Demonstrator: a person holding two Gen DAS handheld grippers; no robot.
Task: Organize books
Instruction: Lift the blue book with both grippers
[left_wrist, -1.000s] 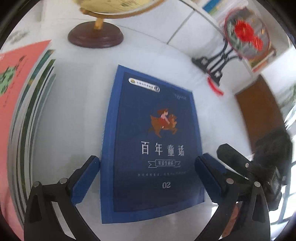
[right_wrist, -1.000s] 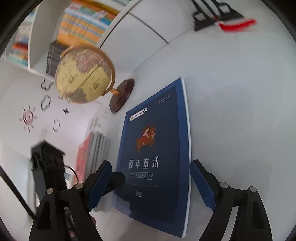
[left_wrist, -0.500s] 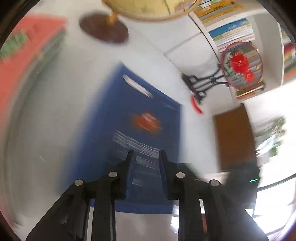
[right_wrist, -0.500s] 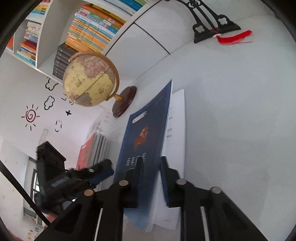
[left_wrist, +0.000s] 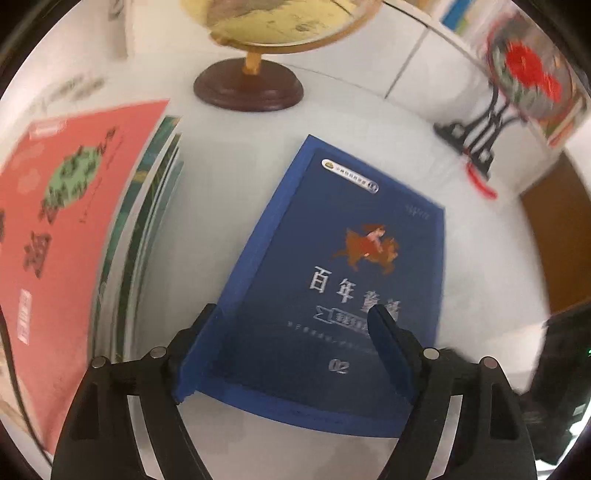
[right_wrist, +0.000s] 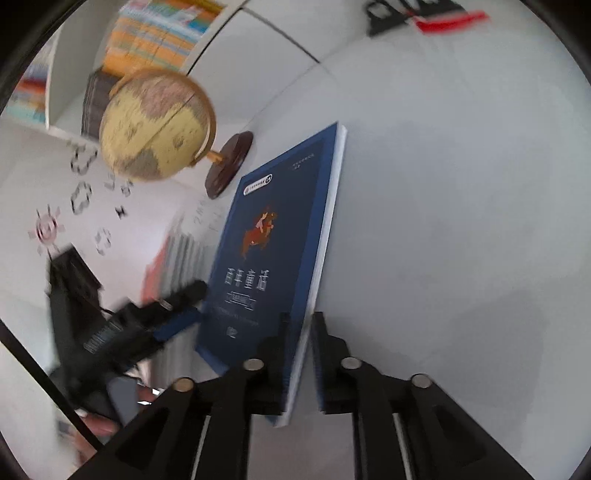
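Observation:
A dark blue book with silver title lettering is lifted off the white table, tilted with its spine side low. My right gripper is shut on the blue book at its page edge near the bottom corner. My left gripper is open, its jaws straddling the book's lower part without clamping it; it also shows in the right wrist view at the book's left. A stack of books with a red cover on top lies to the left.
A globe on a dark wooden base stands behind the book. A black stand holding a round red-flowered ornament with a red tassel stands at the back right. Shelves of books line the wall. The table is white.
My left gripper has opened and let go of the book. My right gripper stays shut on the page edge and the book has tilted back closer to the table.

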